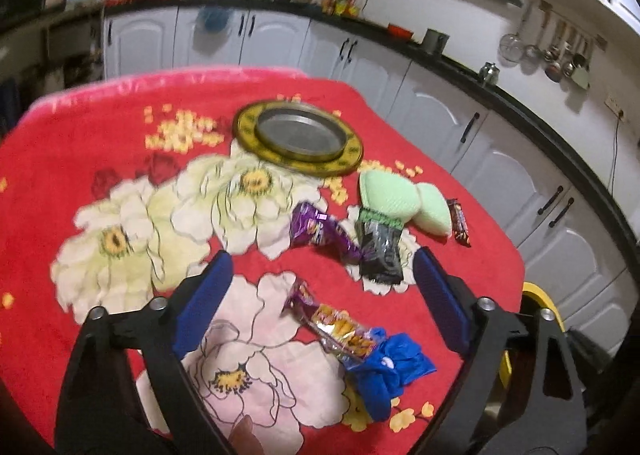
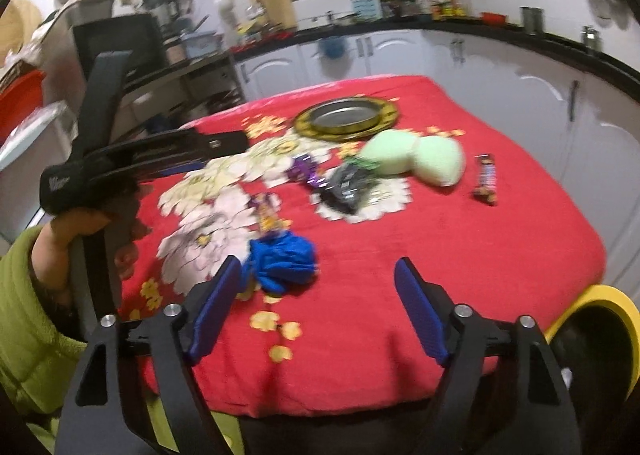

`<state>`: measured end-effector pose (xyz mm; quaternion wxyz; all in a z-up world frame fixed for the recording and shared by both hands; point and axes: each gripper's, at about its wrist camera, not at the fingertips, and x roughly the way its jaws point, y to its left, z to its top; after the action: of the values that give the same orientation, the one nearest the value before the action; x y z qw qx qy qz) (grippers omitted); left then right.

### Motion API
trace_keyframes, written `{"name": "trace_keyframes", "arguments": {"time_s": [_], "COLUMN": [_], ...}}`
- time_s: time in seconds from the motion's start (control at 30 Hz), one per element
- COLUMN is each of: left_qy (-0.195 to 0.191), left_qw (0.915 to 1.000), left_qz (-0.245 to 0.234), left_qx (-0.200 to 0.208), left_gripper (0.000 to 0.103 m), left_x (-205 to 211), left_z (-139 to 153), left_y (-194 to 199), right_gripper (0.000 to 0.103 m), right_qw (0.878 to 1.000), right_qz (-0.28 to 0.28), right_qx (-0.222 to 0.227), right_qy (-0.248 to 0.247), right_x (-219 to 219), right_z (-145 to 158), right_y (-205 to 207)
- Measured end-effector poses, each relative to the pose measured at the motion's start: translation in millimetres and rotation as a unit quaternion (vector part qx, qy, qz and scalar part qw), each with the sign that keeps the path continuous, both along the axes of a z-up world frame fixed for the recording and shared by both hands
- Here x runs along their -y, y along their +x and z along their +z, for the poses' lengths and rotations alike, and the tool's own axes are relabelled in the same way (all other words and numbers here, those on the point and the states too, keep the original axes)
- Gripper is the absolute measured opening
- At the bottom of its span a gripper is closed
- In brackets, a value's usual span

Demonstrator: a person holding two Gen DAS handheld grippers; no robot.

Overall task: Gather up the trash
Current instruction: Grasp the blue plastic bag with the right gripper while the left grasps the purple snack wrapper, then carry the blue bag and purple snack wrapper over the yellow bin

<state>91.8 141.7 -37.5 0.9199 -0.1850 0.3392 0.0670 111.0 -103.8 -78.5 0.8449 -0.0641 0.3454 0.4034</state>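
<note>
Your left gripper [image 1: 320, 295] hangs over the tabletop [image 1: 72, 159] with its blue fingers [image 1: 204, 303] spread wide and nothing between them. Your right gripper [image 2: 320, 307] sits near the front edge of the tabletop, fingers wide apart too, holding nothing.

The trash lies in the middle and on the right of the red flower cloth [image 2: 460, 247]. A crumpled blue wrapper [image 1: 388, 371] touches a shiny orange snack wrapper [image 1: 340, 329], and both lie just under your left fingers. Farther back, a purple wrapper [image 1: 320, 233] lies beside a black wrapper [image 1: 380, 251]. A small brown candy bar wrapper [image 1: 460, 223] lies alone near the right edge. Two green sponges [image 1: 400, 201] sit between it and the black wrapper. A round metal plate with a gold rim [image 1: 298, 139] sits at the back.

The left side of the cloth has bare room, and so does the front right part. A yellow-rimmed bin [image 2: 596, 319] stands just past the right front corner. White cabinets [image 1: 500, 159] run close behind the far and right edges.

The writing on the wrappers is too blurry to read.
</note>
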Motion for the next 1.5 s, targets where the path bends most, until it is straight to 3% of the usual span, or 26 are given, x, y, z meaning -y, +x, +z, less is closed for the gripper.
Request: {"name": "trace_keyframes", "arguments": {"time_s": [0.33, 0.43, 0.5, 0.63, 1.0, 1.5], "left_qy": [-0.103, -0.133, -0.139, -0.148, -0.126, -0.076], "left_qw": [0.9934, 0.9889, 0.9877, 0.9856, 0.9875, 0.9947], "left_qz": [-0.003, -0.005, -0.005, -0.01, -0.037, -0.05], "left_qx": [-0.051, -0.066, -0.072, -0.081, -0.087, -0.048], "left_gripper": [0.052, 0.045, 0.041, 0.029, 0.014, 0.012], "left_x": [-13.9, -13.3, -12.5, -8.6, 2.8, 10.6], "left_z": [-36.9, -50.0, -55.3, -62.6, -66.0, -40.1], "left_y": [10.5, 16.4, 20.0, 28.0, 32.4, 26.4], "right_gripper": [0.059, 0.049, 0.038, 0.027, 0.017, 0.011], "right_qw": [0.998, 0.997, 0.997, 0.997, 0.998, 0.999], "right_qz": [0.055, 0.057, 0.053, 0.053, 0.045, 0.007], "right_qx": [-0.013, -0.024, -0.031, -0.043, -0.037, -0.03], "right_qy": [-0.037, -0.046, -0.048, -0.045, -0.036, -0.016], "right_x": [-50.8, -59.1, -60.2, -58.6, -45.6, -15.4], "right_z": [-31.2, -42.8, -48.9, -59.7, -63.5, -52.5], "right_y": [5.7, 10.9, 13.4, 12.1, 1.8, 4.4]}}
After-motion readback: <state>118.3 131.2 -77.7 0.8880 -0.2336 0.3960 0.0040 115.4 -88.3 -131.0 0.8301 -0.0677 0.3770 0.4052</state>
